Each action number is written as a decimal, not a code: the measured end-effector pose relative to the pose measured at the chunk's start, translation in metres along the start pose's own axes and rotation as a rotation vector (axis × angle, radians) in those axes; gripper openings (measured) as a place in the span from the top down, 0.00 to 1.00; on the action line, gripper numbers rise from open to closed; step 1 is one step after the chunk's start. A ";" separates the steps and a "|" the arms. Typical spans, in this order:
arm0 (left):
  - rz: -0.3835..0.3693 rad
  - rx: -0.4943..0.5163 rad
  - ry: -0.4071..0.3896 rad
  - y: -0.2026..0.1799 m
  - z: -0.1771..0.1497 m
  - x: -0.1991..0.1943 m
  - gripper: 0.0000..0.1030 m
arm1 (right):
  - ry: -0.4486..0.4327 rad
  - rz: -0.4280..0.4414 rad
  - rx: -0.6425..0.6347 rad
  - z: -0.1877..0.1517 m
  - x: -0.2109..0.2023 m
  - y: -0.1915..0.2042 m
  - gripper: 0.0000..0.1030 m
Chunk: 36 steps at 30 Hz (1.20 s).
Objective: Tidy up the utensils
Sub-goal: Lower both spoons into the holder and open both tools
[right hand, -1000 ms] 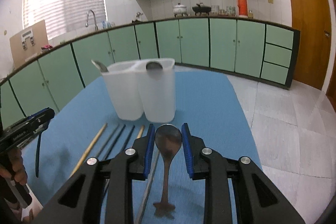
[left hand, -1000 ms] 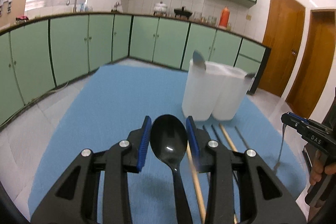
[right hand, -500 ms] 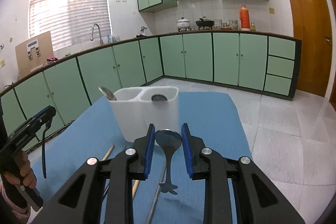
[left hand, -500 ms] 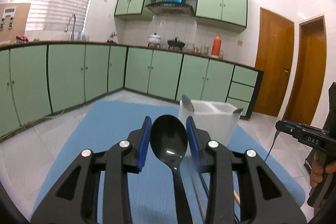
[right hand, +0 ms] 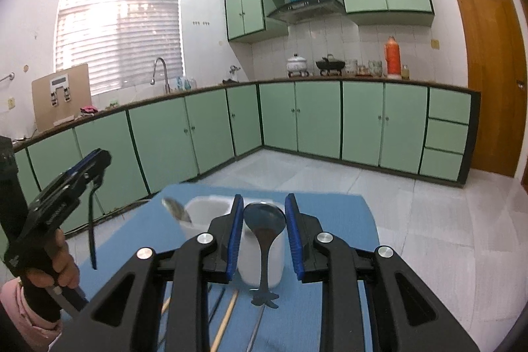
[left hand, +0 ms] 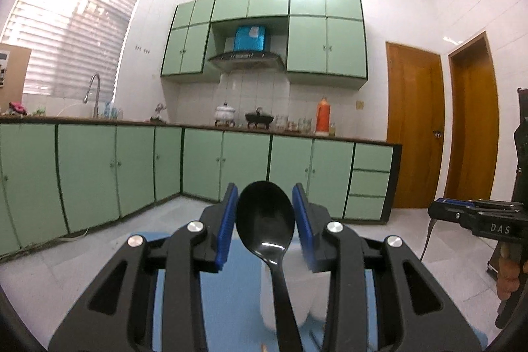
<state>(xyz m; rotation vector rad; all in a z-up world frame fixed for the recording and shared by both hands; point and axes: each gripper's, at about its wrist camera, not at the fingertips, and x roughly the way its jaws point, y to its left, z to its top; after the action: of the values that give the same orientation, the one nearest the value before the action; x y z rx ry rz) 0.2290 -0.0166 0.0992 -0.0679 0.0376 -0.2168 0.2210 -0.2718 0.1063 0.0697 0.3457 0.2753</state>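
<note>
My left gripper (left hand: pixel 265 223) is shut on a black plastic spoon (left hand: pixel 266 220), bowl up, raised above the white two-compartment utensil holder (left hand: pixel 298 289). My right gripper (right hand: pixel 264 231) is shut on a metal spoon (right hand: pixel 264 221), bowl up, just in front of the holder (right hand: pixel 211 213), which has another metal spoon (right hand: pixel 176 209) leaning out of its left compartment. Wooden and dark chopsticks (right hand: pixel 227 315) lie on the blue mat (right hand: pixel 340 213) under the right gripper. The left gripper also shows at the left of the right wrist view (right hand: pixel 95 164).
The blue mat covers a table standing in a kitchen with green cabinets (left hand: pixel 132 167) around it. The right gripper and hand appear at the right edge of the left wrist view (left hand: pixel 478 220). Wooden doors (left hand: pixel 415 131) stand at the right.
Both grippers have tilted and risen with their spoons; the view swung from the mat up to the kitchen wall. The holder now sits low, partly behind the fingers.
</note>
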 end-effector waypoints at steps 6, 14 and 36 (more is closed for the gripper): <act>-0.052 -0.018 -0.059 -0.010 0.028 0.037 0.68 | -0.055 0.026 0.000 0.039 0.011 -0.001 0.75; -0.054 -0.053 -0.050 -0.005 0.017 0.097 0.68 | -0.053 0.028 0.009 0.057 0.055 -0.004 0.75; -0.074 -0.033 -0.045 0.010 -0.021 0.128 0.68 | 0.031 0.044 0.035 0.022 0.131 -0.005 0.75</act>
<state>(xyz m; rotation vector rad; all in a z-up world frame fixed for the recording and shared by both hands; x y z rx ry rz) 0.3551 -0.0358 0.0738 -0.1068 -0.0066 -0.2888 0.3481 -0.2405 0.0841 0.1073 0.3804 0.3138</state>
